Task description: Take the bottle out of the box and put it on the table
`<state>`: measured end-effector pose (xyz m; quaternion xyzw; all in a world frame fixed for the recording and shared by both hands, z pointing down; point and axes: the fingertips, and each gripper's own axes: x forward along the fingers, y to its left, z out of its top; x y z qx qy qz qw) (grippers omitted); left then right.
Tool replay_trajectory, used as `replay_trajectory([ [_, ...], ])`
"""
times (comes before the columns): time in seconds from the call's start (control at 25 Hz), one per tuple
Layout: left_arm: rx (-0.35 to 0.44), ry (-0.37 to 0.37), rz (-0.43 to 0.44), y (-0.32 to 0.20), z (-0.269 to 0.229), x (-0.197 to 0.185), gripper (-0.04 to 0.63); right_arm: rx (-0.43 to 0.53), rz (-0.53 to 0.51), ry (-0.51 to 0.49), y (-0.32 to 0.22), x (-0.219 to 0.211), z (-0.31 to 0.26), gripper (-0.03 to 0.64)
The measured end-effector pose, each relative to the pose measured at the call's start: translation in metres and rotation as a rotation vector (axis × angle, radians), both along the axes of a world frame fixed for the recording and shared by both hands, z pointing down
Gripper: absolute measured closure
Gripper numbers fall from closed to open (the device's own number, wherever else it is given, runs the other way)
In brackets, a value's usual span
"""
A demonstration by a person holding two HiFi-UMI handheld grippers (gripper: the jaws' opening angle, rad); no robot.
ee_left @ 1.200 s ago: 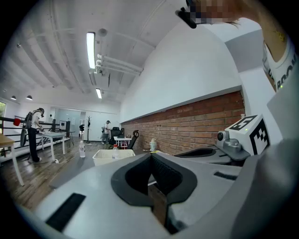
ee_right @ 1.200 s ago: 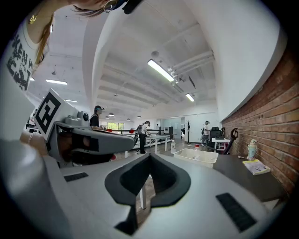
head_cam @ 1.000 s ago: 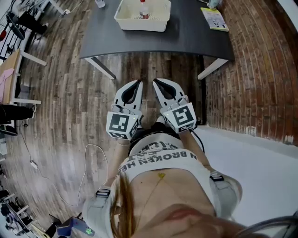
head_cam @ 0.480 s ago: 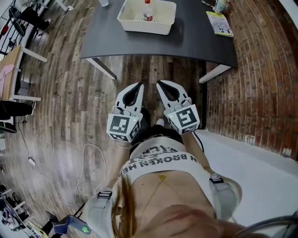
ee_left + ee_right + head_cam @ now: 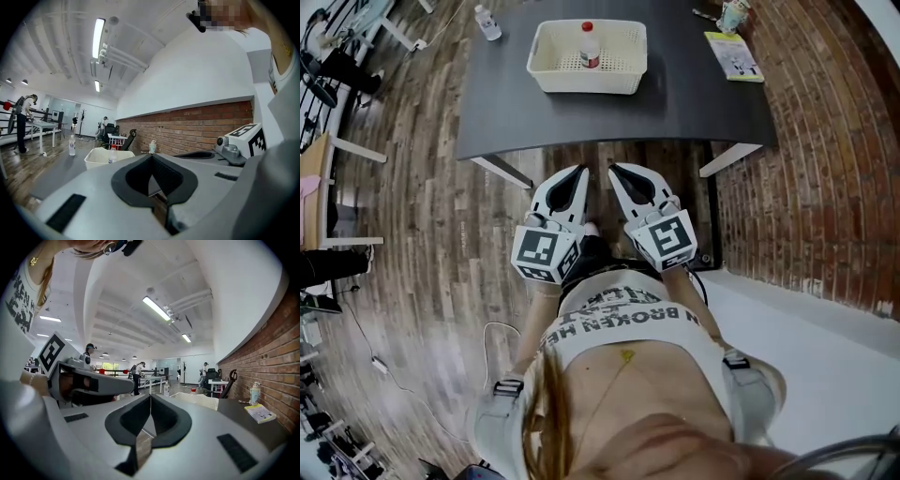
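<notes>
Though meant for the tabletop, standing upright and boxed: small clear plastic bottle with a red cap (image 5: 590, 45), inside the cream perforated plastic box (image 5: 586, 84), toward the far middle of the dark grey rectangular table (image 5: 609, 112). Touching nothing but the box floor, near the box's far wall as seen in the head view.

Also on the table: a second clear plastic bottle with a white cap (image 5: 487, 22) at the far left corner, a yellow printed booklet (image 5: 733, 54) lying flat at the far right, and a pale lidded cup (image 5: 733, 14) just beyond the booklet at the table's far right edge.

Short of the table's near edge, over the brown wooden plank floor (image 5: 431, 216): left gripper (image 5: 580, 172) and right gripper (image 5: 615, 170), side by side, noses aimed at the table, well apart from the box. Left jaws pressed together tip to tip, nothing between them. Right jaws likewise closed, gripping nothing.

To the table's right, a red brick surface (image 5: 825, 169).
</notes>
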<state>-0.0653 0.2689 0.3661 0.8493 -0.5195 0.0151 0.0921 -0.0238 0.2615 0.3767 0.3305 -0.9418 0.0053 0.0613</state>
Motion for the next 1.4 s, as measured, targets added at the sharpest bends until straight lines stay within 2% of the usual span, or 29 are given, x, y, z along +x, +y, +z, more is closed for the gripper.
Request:
replay_trajectory([
  [0.28, 0.002, -0.007, 0.063, -0.044, 0.001, -0.025, 0.595, 0.002, 0.031, -0.015, -0.042, -0.036, 0.0, 0.607],
  [0.72, -0.017, -0.004, 0.098, -0.068, 0.011, -0.065, 0.595, -0.04, 0.061, 0.01, -0.067, -0.079, 0.013, 0.607],
  [1.12, -0.043, 0.013, 0.128, -0.081, 0.018, -0.069, 0.595, -0.071, 0.088, 0.041, -0.076, -0.081, 0.023, 0.607],
  [1.4, -0.059, 0.008, 0.11, -0.107, 0.024, -0.067, 0.595, -0.074, 0.077, 0.039, -0.105, -0.078, 0.025, 0.607],
])
